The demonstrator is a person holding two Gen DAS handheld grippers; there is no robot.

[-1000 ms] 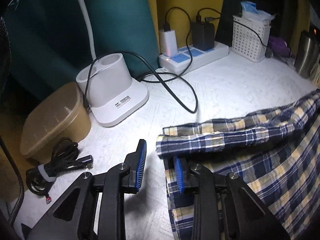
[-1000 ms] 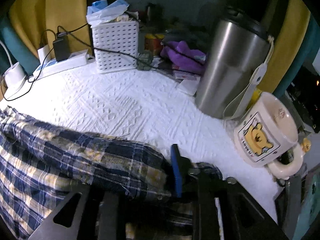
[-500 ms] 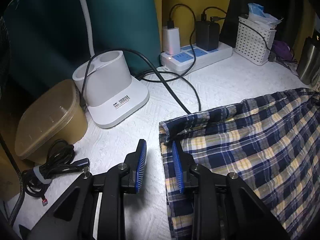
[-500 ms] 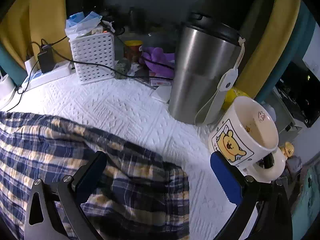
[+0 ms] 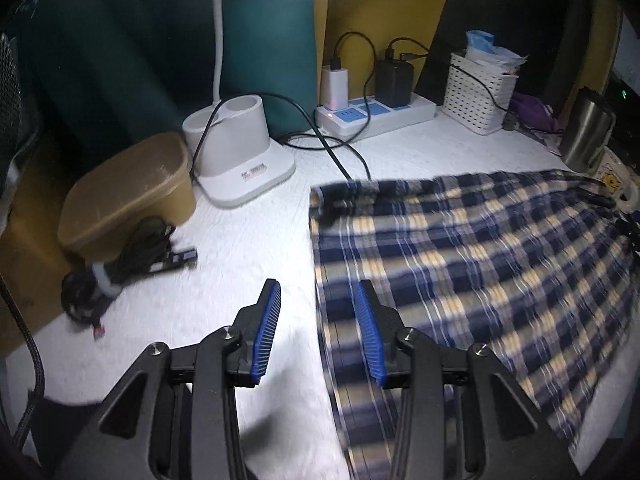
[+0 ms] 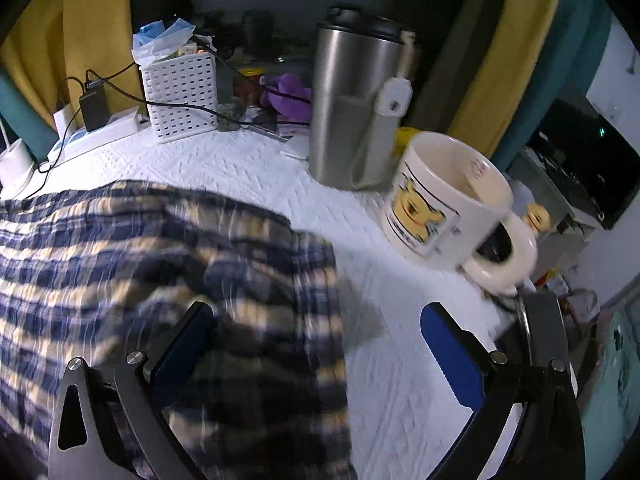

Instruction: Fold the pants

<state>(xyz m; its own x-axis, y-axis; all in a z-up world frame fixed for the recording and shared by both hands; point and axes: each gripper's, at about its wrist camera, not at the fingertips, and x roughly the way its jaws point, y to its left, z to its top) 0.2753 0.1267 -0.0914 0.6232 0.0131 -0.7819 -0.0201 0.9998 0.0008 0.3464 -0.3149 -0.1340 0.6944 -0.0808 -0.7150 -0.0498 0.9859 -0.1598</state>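
- Pants point(image 5: 460, 248): plaid, navy and cream; laid flat on the white-covered bench point(image 5: 240, 248), folded over on itself. A second ago the far edge was bunched and lifted; it is now spread.
- Left hand-held gripper point(image 5: 316, 332): jaws have just been opening further; the left edge of the pants lies below and between them, not pressed by the pads. Release is judged complete.
- Right hand-held gripper point(image 6: 316, 344): jaws stand fully apart above the right end of the pants; a second ago cloth was clamped there, now none is held.
- Mug point(image 6: 444, 204) and steel tumbler point(image 6: 352, 100): near the right end of the cloth.
- Status: one fold judged set down; another fold likely remains.
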